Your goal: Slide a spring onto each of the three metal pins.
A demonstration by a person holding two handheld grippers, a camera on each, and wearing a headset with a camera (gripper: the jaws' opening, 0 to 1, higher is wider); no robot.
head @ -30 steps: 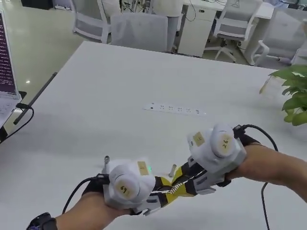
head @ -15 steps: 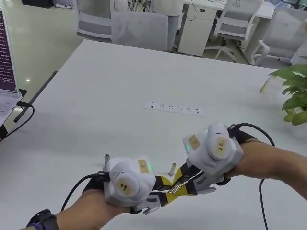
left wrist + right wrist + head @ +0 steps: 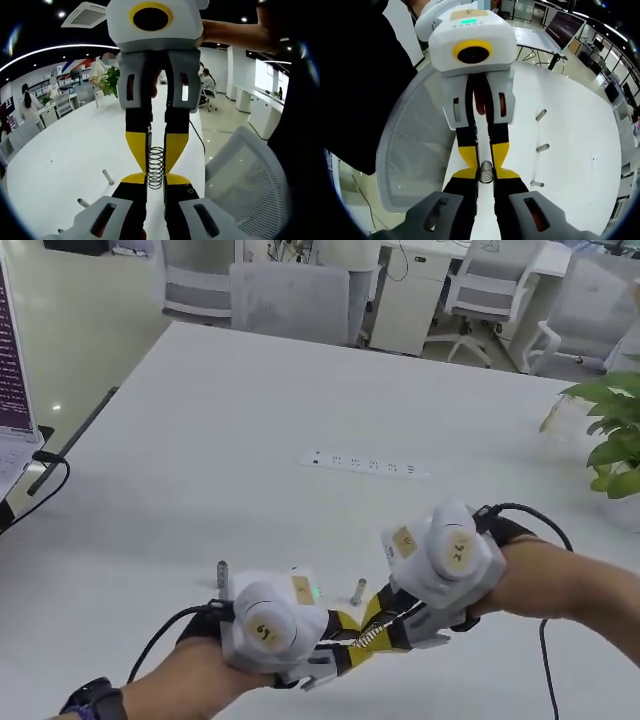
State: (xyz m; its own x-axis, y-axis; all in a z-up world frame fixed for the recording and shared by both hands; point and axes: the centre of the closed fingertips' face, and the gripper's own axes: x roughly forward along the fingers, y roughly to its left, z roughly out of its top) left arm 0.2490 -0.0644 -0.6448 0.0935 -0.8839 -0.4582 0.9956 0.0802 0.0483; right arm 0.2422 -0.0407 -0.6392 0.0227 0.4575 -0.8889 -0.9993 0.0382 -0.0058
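A small steel spring [image 3: 371, 633] hangs just above the white table, between my two grippers, which meet tip to tip. My left gripper [image 3: 347, 642] comes in from the lower left and is shut on one end of the spring [image 3: 156, 167]. From the right, my right gripper [image 3: 386, 624] is shut on the other end, and its own view shows the spring [image 3: 486, 172] end-on. Two upright metal pins [image 3: 222, 574] [image 3: 357, 591] stand on the table behind the grippers. The right gripper view shows three bare pins [image 3: 540, 115] [image 3: 542, 148] [image 3: 536, 183] in a row.
A white power strip [image 3: 365, 466] lies flat mid-table. Plant leaves [image 3: 612, 435] hang over the right edge. A laptop [image 3: 8, 380] and black cables [image 3: 45, 485] sit at the left. Office chairs [image 3: 290, 300] stand beyond the far edge. A mesh chair [image 3: 415, 150] is close under the grippers.
My right gripper has sunk a little and edged left toward my left gripper. The spring stays held between both.
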